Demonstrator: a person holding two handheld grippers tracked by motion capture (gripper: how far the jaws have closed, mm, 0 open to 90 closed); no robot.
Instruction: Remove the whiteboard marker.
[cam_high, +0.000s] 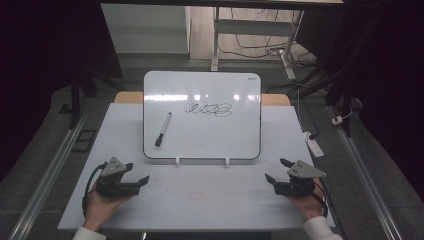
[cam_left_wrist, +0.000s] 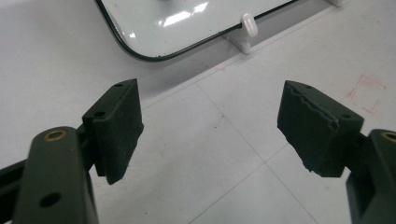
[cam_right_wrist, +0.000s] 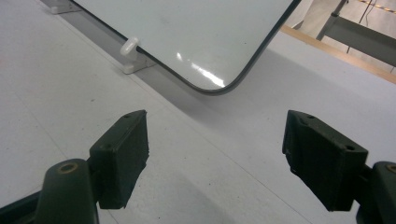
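Observation:
A whiteboard (cam_high: 202, 116) leans on two white feet in the middle of the table, with a black scribble (cam_high: 208, 108) on its upper half. A black marker (cam_high: 163, 129) lies on the board's left part. My left gripper (cam_high: 136, 173) rests at the front left of the table, open and holding nothing, aimed at the board's lower left corner (cam_left_wrist: 140, 49). At the front right my right gripper (cam_high: 278, 170) is open too, and the board's lower right corner (cam_right_wrist: 219, 86) shows beyond its jaws. Both grippers stand apart from the board.
The white table top (cam_high: 200, 200) runs in front of the board, with a faint red mark (cam_left_wrist: 369, 93) on it. A white power strip (cam_high: 315, 144) lies off the table's right edge. Metal rails run along both sides, and desk legs and cables stand behind.

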